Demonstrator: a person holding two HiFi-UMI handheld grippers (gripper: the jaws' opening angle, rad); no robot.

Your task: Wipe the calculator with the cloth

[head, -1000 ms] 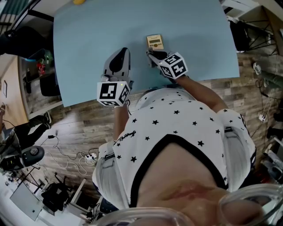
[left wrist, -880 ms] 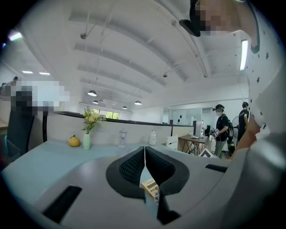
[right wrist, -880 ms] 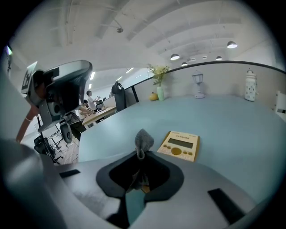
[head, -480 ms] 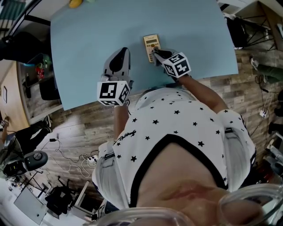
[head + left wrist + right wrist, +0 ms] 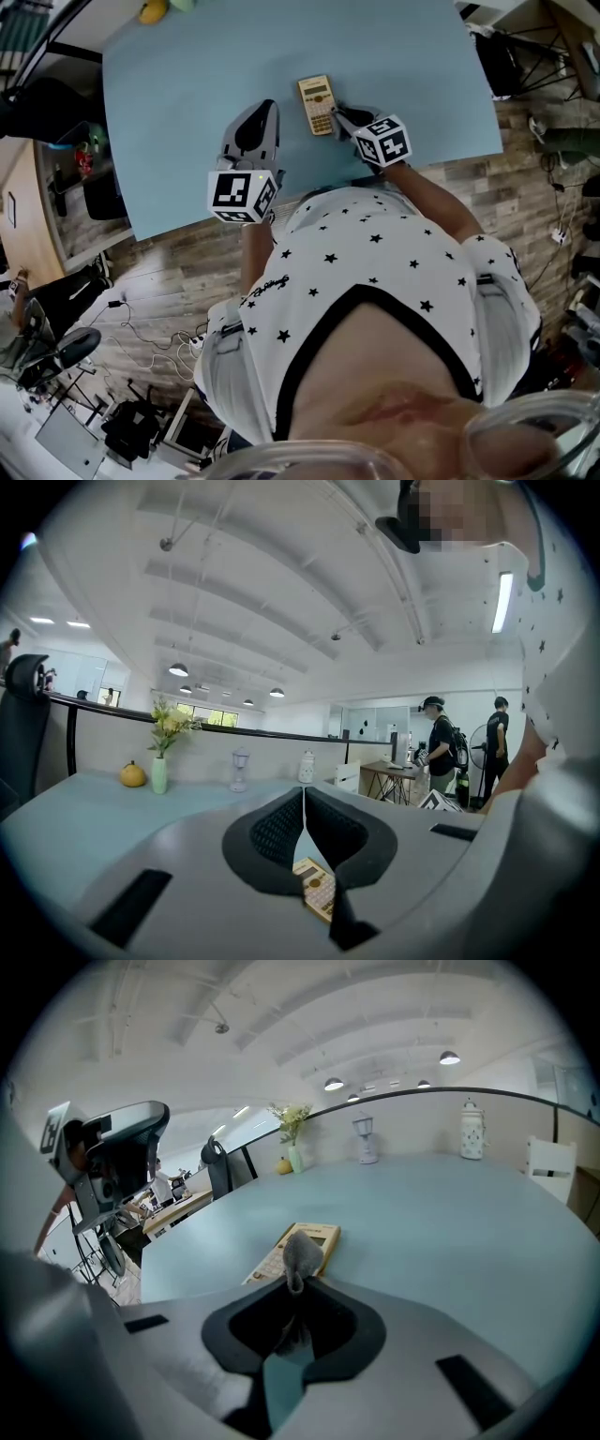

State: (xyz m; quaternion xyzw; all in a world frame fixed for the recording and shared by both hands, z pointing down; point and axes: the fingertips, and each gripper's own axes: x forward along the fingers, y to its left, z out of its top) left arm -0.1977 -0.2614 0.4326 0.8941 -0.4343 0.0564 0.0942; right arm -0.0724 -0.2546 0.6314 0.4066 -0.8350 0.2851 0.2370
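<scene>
As hand-held gripper (image 5: pixel 295 1288) pinches cloth (image 5: pixel 302 1252), calculator (image 5: pixel 317 1234) lies ahead.

Table (image 5: pixel 187 112): smooth matt light-blue top, upper half of the head view. Calculator (image 5: pixel 318 104): hard tan plastic, slight sheen. Cloth (image 5: pixel 302 1252): soft grey fabric, fuzzy and matt, centre of the right gripper view. Left gripper (image 5: pixel 303 799): matt grey plastic shell; black pads (image 5: pixel 272 832) with a dotted, rough, rubber-like texture. Right gripper (image 5: pixel 289 1288): same matt grey shell, black matt lining. Floor (image 5: pixel 178 272), left of the head view: wood-grain planks, matt. Shirt (image 5: pixel 375 262): white cloth, printed stars.
</scene>
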